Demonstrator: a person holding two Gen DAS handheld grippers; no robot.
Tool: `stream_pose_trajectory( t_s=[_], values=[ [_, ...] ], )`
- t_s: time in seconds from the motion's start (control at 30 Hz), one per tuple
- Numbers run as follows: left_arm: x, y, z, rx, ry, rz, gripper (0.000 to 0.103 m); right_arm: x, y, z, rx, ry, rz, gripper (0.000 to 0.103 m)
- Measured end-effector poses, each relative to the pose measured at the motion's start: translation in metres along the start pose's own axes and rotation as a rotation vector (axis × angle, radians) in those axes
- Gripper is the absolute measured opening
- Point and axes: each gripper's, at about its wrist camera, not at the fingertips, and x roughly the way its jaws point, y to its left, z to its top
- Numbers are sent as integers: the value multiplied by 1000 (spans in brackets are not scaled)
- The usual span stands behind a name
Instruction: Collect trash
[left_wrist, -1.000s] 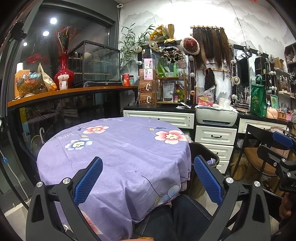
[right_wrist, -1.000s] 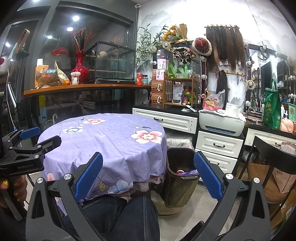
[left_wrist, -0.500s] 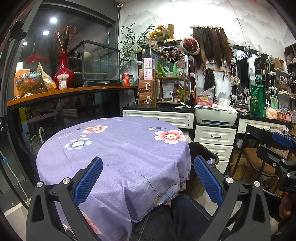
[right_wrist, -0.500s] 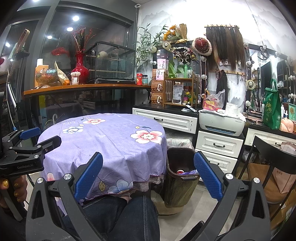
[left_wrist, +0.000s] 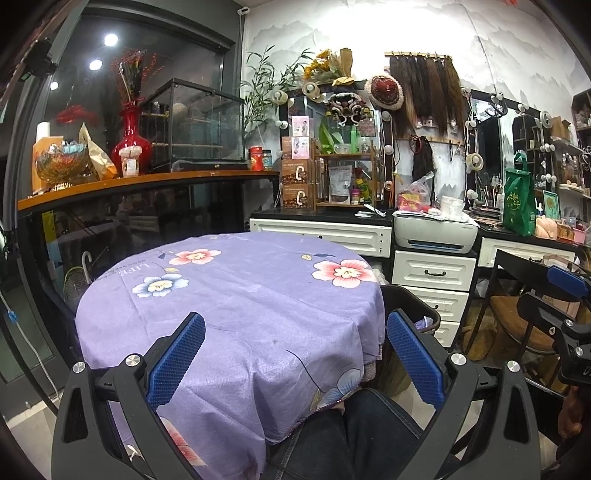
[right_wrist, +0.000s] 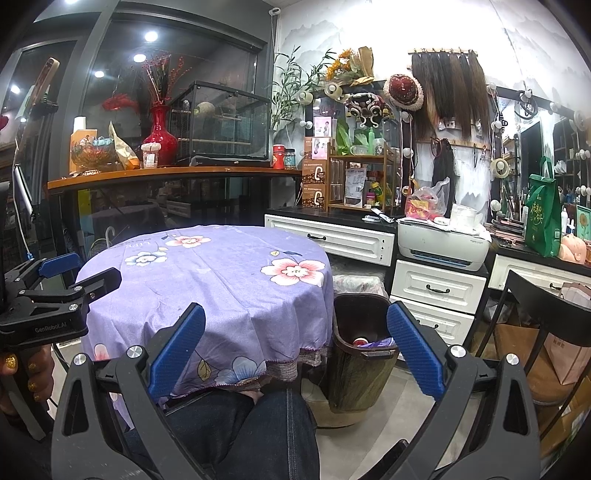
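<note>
The left hand-held gripper (left_wrist: 295, 354) hangs with its blue pads spread wide and nothing between them; ahead of it and partly under it lies the round counter (left_wrist: 229, 295) draped in a purple flowered cloth, and just below are the person's knees in dark jeans (left_wrist: 343, 443). The right hand-held gripper (right_wrist: 295, 354) is spread the same way, also holding nothing, with the cloth's hem ahead to its left and the brown trash bin (right_wrist: 358, 369) ahead to its right, standing on the floor tight against the counter's edge. Inside the bin a red-and-white round item and some purple wrapping (right_wrist: 369, 341) show near the top; what else it holds is hidden by its wall. From the left hand-held gripper only the bin's dark rim (left_wrist: 410, 299) peeks out beyond the cloth, cut off by the right pad. Farther ahead stand white drawers (right_wrist: 436, 288) with a printer (right_wrist: 443, 240) on top and a green bag (right_wrist: 543, 214); a black chair (right_wrist: 546, 306) stands off to the right. The cloth's surface shows only small faint marks, too slight to identify.
</note>
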Motion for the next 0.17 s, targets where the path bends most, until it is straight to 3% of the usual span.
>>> stream_pose_trajectory(
  t_s=[0.17],
  values=[
    [1,0,-1,-1,6,-2,98,0,0,0,0,1,1,97]
  ],
)
